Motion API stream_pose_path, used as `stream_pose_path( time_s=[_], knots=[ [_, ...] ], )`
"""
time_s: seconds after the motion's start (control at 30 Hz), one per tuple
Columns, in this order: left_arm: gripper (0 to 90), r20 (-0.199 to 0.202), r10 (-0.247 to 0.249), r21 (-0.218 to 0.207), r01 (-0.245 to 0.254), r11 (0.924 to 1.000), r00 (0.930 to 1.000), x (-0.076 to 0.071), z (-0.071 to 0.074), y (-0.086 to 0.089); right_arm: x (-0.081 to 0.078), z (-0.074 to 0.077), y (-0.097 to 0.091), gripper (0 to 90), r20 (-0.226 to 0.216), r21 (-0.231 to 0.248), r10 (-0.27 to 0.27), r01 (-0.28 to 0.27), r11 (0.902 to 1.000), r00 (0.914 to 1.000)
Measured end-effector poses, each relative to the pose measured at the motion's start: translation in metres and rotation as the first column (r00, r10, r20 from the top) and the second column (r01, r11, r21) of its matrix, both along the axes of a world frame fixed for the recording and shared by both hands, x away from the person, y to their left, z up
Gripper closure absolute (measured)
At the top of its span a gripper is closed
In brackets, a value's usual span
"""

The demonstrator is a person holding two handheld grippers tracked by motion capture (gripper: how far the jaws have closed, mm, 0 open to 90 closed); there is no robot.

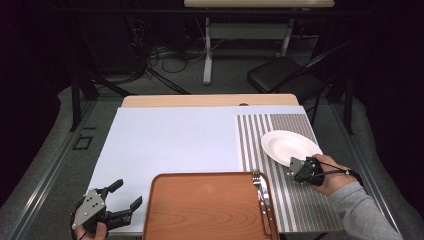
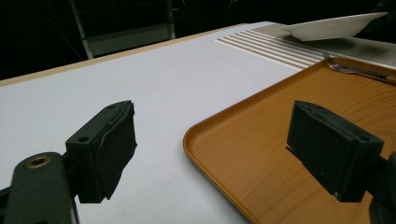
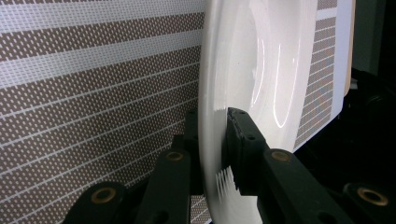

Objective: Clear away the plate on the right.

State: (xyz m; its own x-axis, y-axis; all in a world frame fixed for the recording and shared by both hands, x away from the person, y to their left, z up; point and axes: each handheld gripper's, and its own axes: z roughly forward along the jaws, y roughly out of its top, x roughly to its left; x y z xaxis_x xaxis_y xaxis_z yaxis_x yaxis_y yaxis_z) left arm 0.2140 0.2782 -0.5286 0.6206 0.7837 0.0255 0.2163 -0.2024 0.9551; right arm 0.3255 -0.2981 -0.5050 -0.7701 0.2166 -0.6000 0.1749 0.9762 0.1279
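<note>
The right hand-held gripper (image 1: 298, 169) is gripping the near rim of the white plate (image 1: 290, 146), which is sitting on the striped mat (image 1: 295, 200) at the right of the high view. In the right gripper view its jaws are pressing on the rim from both faces, one above and one beneath the plate (image 3: 252, 70). The left hand-held gripper (image 1: 122, 197) is hanging released at the lower left of the high view, with nothing between its wide-spread jaws, just beside the near left corner of the wooden tray (image 1: 200, 210).

The step in hand looks like picking the plate up, probably to carry it to the tray. To do it well, the grip should be sitting deep enough on the rim that the glazed surface is not slipping (a smooth plate held at one edge is wanting to droop). Lifting slowly and keeping it level would help, and the path should be clearing the fork (image 1: 261, 192) lying along the tray's right edge.

The lower jaw's pad is hidden behind the rim, so how far it is reaching under is hard to tell. The tray's near edge is cut off at the bottom of the high view.
</note>
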Motion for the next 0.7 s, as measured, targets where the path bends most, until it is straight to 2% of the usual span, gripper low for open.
stream_pose_path(
  time_s=[0.2, 0.27, 0.3, 0.33, 0.37, 0.4, 0.43, 0.5, 0.7],
  knots=[
    [15.7, 0.000, 0.000, 0.001, 0.000, 1.0000, 1.0000, 0.0000, 0.0000, -0.0001, 0.0014, 0.0030, 0.0014, 79.2, -0.015, -0.033, 0.011, -0.012, 0.9994, 0.9998],
    [15.7, 0.000, 0.000, 0.001, 0.000, 1.0000, 1.0000, -0.0002, 0.0000, -0.0001, 0.0019, 0.0024, 0.0006, 80.0, -0.007, -0.021, 0.021, -0.021, 0.9996, 0.9998],
    [15.7, -0.001, 0.001, 0.000, -0.001, 1.0000, 1.0000, -0.0003, 0.0000, 0.0000, 0.0040, 0.0045, 0.0010, 80.3, -0.016, -0.046, 0.046, -0.047, 0.9978, 0.9988],
    [15.7, -0.001, 0.001, 0.000, -0.001, 1.0000, 1.0000, -0.0003, 0.0000, 0.0001, 0.0011, 0.0047, 0.0016, 80.6, -0.021, -0.047, 0.011, -0.012, 0.9988, 0.9997],
    [15.7, -0.001, 0.002, -0.001, -0.002, 1.0000, 1.0000, -0.0003, -0.0001, 0.0001, 0.0011, 0.0041, 0.0017, 80.8, -0.014, -0.042, 0.018, -0.018, 0.9989, 0.9997],
    [15.7, -0.001, 0.001, -0.001, -0.001, 1.0000, 1.0000, -0.0002, -0.0001, 0.0001, 0.0018, 0.0011, 0.0012, 81.1, 0.015, -0.014, 0.046, -0.045, 0.9989, 0.9989],
    [15.7, -0.001, 0.001, -0.001, -0.001, 1.0000, 1.0000, -0.0002, -0.0001, 0.0000, 0.0013, 0.0022, 0.0021, 81.1, 0.007, -0.035, 0.046, -0.046, 0.9983, 0.9989],
    [15.7, -0.001, 0.000, 0.000, 0.000, 1.0000, 1.0000, -0.0002, -0.0001, -0.0001, 0.0012, 0.0021, 0.0027, 81.2, 0.006, -0.043, 0.052, -0.052, 0.9977, 0.9986],
    [15.7, 0.000, 0.005, -0.004, -0.005, 1.0000, 1.0000, 0.0005, -0.0008, -0.0004, 0.0019, 0.0026, 0.0031, 81.3, 0.006, -0.031, 0.043, -0.043, 0.9986, 0.9991]
  ],
)
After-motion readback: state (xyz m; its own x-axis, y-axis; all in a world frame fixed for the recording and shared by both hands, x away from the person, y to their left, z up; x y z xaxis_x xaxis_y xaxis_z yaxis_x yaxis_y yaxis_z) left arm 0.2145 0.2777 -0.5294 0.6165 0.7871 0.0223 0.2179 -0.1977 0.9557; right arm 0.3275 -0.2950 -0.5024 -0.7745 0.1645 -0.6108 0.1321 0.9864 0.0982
